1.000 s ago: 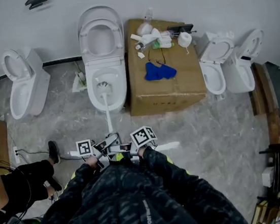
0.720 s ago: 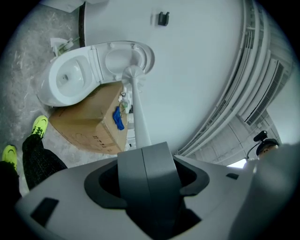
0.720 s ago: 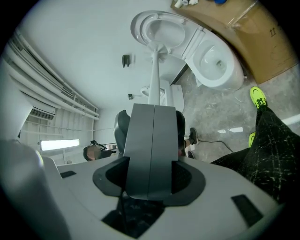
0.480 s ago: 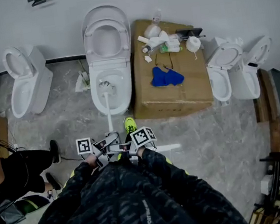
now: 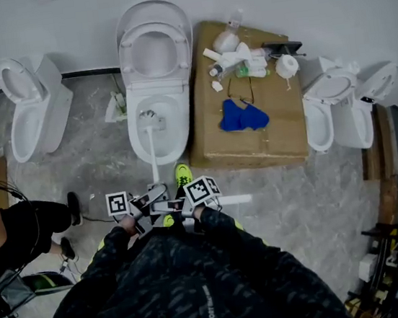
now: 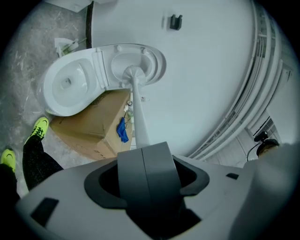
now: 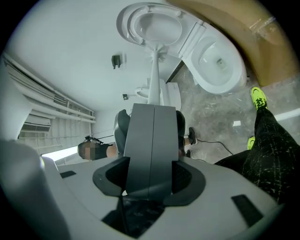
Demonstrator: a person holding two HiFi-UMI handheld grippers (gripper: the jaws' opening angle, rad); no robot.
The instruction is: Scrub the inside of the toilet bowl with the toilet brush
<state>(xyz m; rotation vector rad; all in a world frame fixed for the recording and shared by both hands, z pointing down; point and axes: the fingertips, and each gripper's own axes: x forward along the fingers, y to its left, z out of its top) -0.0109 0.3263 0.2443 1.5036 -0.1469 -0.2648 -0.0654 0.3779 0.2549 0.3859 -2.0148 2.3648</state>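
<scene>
A white toilet (image 5: pixel 138 137) stands at the wall with its lid (image 5: pixel 154 40) raised. The white toilet brush (image 5: pixel 152 150) runs from my hands up to the bowl, and its head (image 5: pixel 148 116) lies over the rear of the bowl opening. My left gripper (image 5: pixel 153 197) and right gripper (image 5: pixel 180 206) sit side by side, both shut on the handle's near end. The left gripper (image 6: pixel 144 147) view shows the handle (image 6: pixel 138 117) rising past the shut jaws, the head against the lid (image 6: pixel 152 63). The right gripper (image 7: pixel 153 110) view shows the same handle (image 7: pixel 154 77). Whether the head touches porcelain is unclear.
A cardboard box (image 5: pixel 255 140) beside the toilet carries a blue cloth (image 5: pixel 243 117), bottles and a tape roll. More toilets stand left (image 5: pixel 28 104) and right (image 5: pixel 338 111). A yellow shoe (image 5: pixel 182 173) is by the bowl's front. A seated person (image 5: pixel 19 229) and cables lie left.
The head camera has shifted, so the toilet sits higher in the frame. A yellow shoe has stepped forward to the bowl's front. Both grippers keep their hold on the brush.
</scene>
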